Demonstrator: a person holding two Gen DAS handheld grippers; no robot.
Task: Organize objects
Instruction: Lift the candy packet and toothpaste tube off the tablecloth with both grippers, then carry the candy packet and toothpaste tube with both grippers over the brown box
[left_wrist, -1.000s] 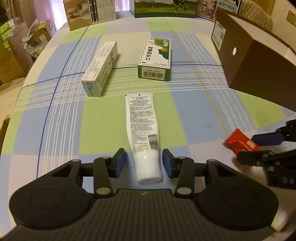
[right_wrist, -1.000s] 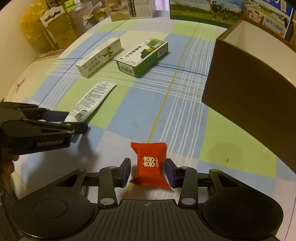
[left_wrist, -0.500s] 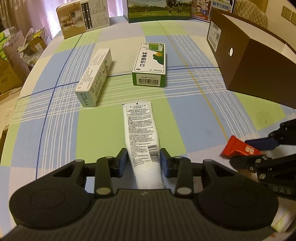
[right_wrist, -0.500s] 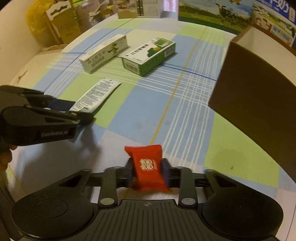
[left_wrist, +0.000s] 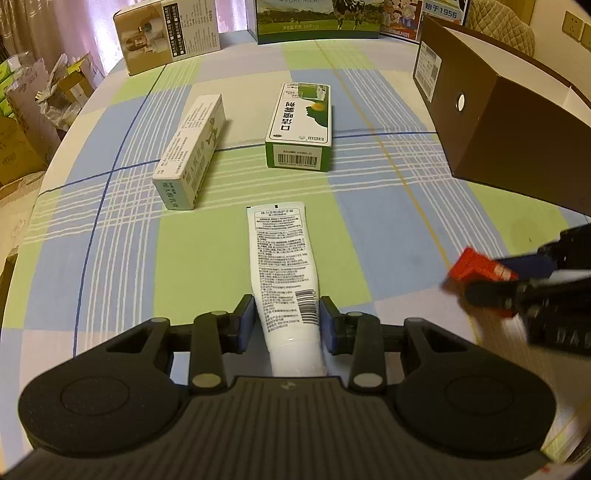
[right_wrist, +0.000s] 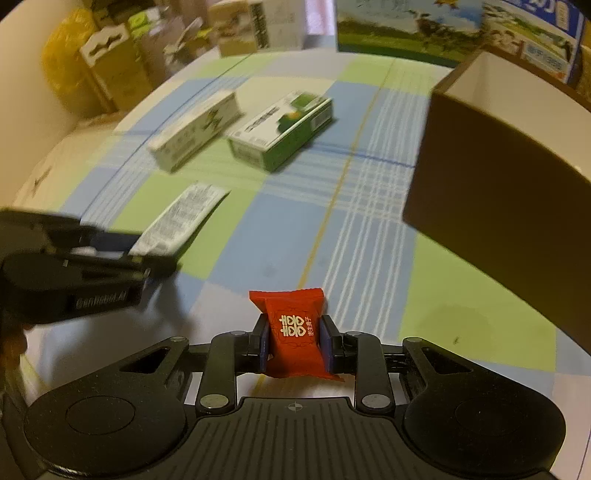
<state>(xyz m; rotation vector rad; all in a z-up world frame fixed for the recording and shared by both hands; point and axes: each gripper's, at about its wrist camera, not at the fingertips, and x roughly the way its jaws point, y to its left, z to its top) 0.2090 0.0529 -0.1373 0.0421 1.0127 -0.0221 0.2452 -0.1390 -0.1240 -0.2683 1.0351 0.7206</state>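
My left gripper (left_wrist: 287, 321) is shut on the capped end of a white tube (left_wrist: 284, 266), whose printed flat end points away over the checked tablecloth. My right gripper (right_wrist: 293, 332) is shut on a small red packet (right_wrist: 293, 328) with white characters, held above the cloth. From the left wrist view, the right gripper (left_wrist: 491, 280) and the red packet (left_wrist: 476, 264) show blurred at the right. In the right wrist view the left gripper (right_wrist: 147, 254) sits low at the left with the tube (right_wrist: 181, 218). An open brown box (right_wrist: 498, 192) stands ahead to the right.
A green and white carton (left_wrist: 301, 125) and a long white carton (left_wrist: 192, 151) lie side by side beyond the tube. The brown box (left_wrist: 498, 122) fills the right side. Larger cartons (left_wrist: 170, 33) stand at the table's far edge. Cardboard clutter lies off the table's left.
Both grippers went from open around their objects to shut on them. The right gripper has risen with the red packet and moved forward; the left wrist view has pulled back and up.
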